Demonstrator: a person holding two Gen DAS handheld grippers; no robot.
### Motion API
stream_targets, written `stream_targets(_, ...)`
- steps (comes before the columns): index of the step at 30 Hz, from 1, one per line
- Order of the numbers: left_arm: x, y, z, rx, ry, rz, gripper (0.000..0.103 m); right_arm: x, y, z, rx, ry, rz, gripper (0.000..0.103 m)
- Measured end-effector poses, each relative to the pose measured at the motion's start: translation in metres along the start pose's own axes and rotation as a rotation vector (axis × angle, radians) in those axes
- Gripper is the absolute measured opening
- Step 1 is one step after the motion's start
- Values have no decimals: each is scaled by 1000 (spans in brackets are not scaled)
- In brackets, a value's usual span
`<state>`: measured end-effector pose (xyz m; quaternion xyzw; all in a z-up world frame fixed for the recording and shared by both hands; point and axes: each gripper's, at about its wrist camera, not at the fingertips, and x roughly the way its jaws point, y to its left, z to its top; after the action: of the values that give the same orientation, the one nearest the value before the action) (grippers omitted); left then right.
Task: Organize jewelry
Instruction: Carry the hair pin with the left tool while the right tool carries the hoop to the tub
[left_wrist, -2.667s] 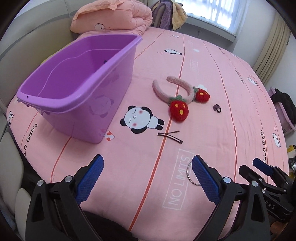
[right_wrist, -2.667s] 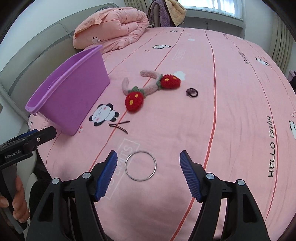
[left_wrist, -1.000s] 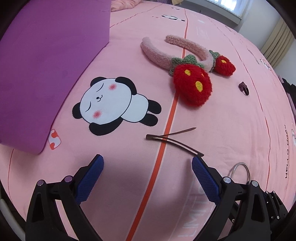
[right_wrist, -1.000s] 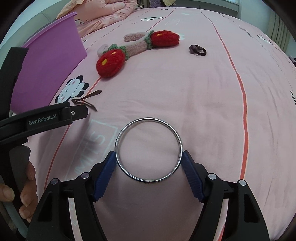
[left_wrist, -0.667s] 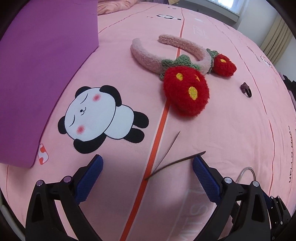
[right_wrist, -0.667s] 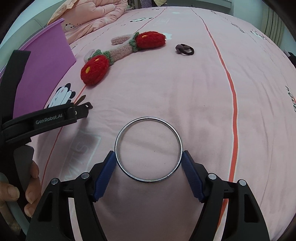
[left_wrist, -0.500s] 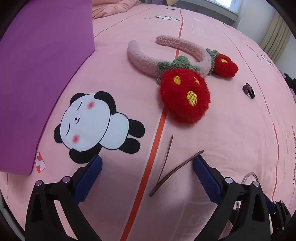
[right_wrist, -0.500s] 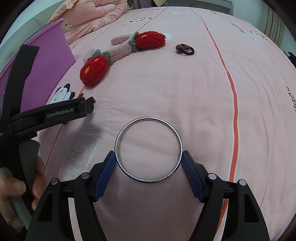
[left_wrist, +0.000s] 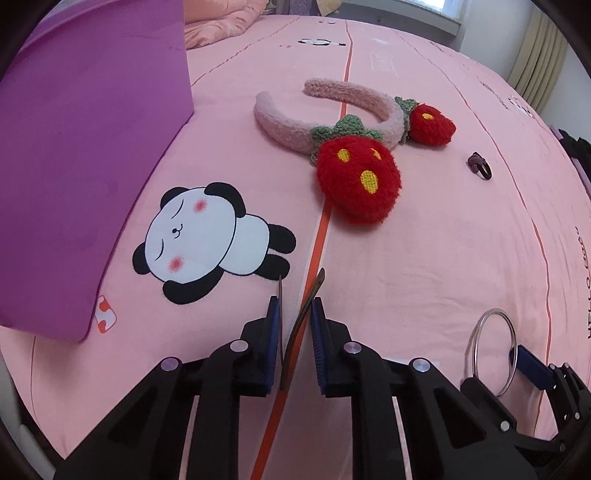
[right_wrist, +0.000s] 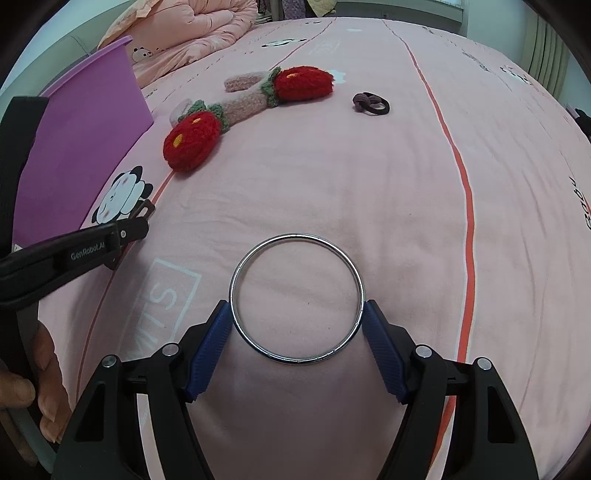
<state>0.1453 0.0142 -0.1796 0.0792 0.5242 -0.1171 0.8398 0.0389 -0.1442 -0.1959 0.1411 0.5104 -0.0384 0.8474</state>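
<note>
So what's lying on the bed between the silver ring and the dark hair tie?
Nothing: in the right wrist view, only bare pink sheet runs from the silver ring up to the dark hair tie.

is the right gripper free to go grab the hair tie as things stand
Probably not yet. The right gripper is clamped on the silver ring, so its jaws are taken. The path over the bedsheet to the hair tie looks clear once the ring is dropped off.

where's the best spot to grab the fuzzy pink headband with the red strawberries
Grip the fuzzy pink headband on its bare arm left of the big strawberry, coming from above with fingers across the band. It lies flat, and that arm looks narrow and uncluttered.
</note>
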Motion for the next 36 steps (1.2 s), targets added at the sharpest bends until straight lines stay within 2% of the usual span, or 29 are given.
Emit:
stream_targets(10, -35, 14, -23, -35, -8, -29, 17, -12, -1, 0, 29, -17, 20, 70)
stream_targets(19, -68, 24, -35, -79, -45, -24, 17, -42, 5, -1, -18, -67, 11, 70)
stream_targets(30, -126, 45, -43, -115, -133, -6, 17, -98, 27, 11, -65, -167, 46, 70)
stream_targets(36, -167, 61, -29, -133, -208, -6, 17, -128, 55, 31, -101, -222, 105, 70)
